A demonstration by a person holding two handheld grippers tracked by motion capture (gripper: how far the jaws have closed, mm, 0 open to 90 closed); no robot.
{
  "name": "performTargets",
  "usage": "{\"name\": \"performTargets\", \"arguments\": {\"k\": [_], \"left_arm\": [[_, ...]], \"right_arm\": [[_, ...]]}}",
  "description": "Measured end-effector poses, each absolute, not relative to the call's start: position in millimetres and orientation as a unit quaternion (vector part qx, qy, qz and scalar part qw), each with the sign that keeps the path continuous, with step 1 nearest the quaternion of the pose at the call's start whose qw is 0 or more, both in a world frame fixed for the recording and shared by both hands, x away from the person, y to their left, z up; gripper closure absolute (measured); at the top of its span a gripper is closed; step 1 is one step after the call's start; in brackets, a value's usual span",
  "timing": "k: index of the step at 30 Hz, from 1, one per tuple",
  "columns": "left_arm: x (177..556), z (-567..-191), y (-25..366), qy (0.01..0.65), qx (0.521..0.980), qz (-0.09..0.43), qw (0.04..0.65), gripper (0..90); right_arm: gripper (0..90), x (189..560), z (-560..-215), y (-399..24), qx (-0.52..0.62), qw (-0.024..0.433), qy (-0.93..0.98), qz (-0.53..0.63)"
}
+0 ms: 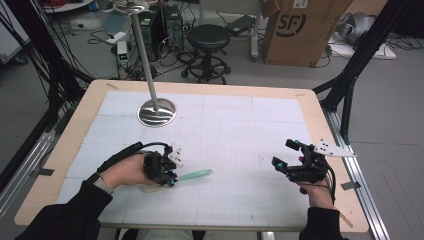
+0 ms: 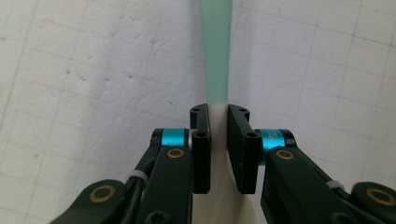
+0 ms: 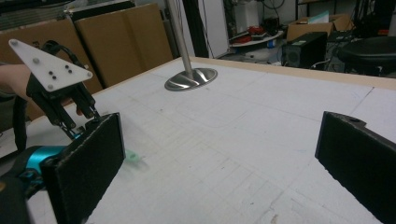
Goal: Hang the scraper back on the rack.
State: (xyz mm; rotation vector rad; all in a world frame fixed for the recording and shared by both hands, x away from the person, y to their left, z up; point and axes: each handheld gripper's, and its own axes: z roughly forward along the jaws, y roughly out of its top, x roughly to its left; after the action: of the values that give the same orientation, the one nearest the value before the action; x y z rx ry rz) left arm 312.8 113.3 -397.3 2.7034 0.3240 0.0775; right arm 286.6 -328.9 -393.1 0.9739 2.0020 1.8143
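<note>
The left gripper (image 1: 171, 181) lies low on the table's white grid mat (image 1: 240, 135), its jaws brought together on the cream handle end of a slim tool (image 2: 218, 114) whose pale green blade (image 1: 195, 175) runs out flat across the mat toward the table's middle. In the left gripper view the two black pads sit against either side of that cream end, right where it meets the green, which looks to me like a deliberate choice: taking it at the thicker handle gives the pads something firm to bite on and leaves the thin green part free. The tool rests on the mat near the person's edge of the table, left of centre. The right gripper (image 1: 290, 157) hangs well apart on the other side, raised a little off the mat, its jaws standing wide with nothing between them; I'd judge it is kept ready and out of the way until the tool is secured. A steel stand (image 1: 156, 111) with a round base and tall pole sits toward the far left of the mat, clear of both hands.
</note>
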Motion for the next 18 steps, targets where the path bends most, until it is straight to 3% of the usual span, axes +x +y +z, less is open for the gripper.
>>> {"name": "performTargets", "arguments": {"k": [9,18], "left_arm": [[314.2,-385.4,151.2,0.171,0.944,0.064,0.277,80.0],[318.9,-371.3,193.7,0.231,0.887,0.115,0.383,80.0]], "right_arm": [[0.3,286.0,-393.3,-327.6,0.336,0.135,0.693,0.623],[0.3,285.9,-394.8,-327.5,0.339,0.133,0.693,0.622]]}}
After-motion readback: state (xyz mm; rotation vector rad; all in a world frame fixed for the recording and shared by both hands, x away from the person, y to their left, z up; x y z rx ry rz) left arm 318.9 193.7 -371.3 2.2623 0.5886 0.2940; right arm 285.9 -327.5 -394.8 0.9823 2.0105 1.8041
